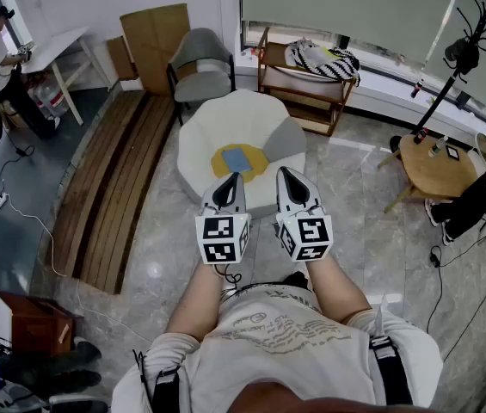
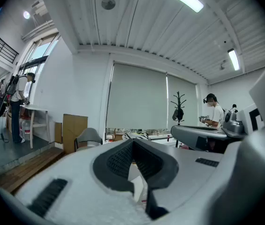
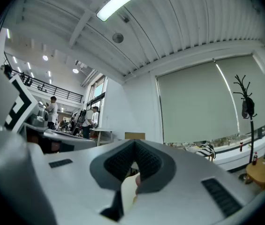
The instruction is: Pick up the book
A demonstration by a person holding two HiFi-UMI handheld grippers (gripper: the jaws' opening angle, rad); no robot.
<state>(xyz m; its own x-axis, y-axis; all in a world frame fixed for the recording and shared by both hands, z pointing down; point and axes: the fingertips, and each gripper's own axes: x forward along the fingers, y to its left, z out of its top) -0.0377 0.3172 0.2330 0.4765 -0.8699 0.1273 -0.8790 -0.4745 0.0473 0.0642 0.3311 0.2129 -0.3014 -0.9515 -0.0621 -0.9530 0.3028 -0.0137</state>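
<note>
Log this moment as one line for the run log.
book: blue, lying on white seat, not grasped | left gripper: jaws shut, empty | right gripper: jaws shut, empty

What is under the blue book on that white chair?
The blue book lies on a yellow cushion, which sits on the white chair. The cushion shows on both sides of the book; whatever lies directly beneath the book is covered.

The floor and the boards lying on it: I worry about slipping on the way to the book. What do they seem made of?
Floor: polished stone or stone-look tile, grey and veined, glossy, with joint lines and light reflections. Boards: wood, brown, long parallel slats, duller finish; solid or laminate I cannot tell.
</note>
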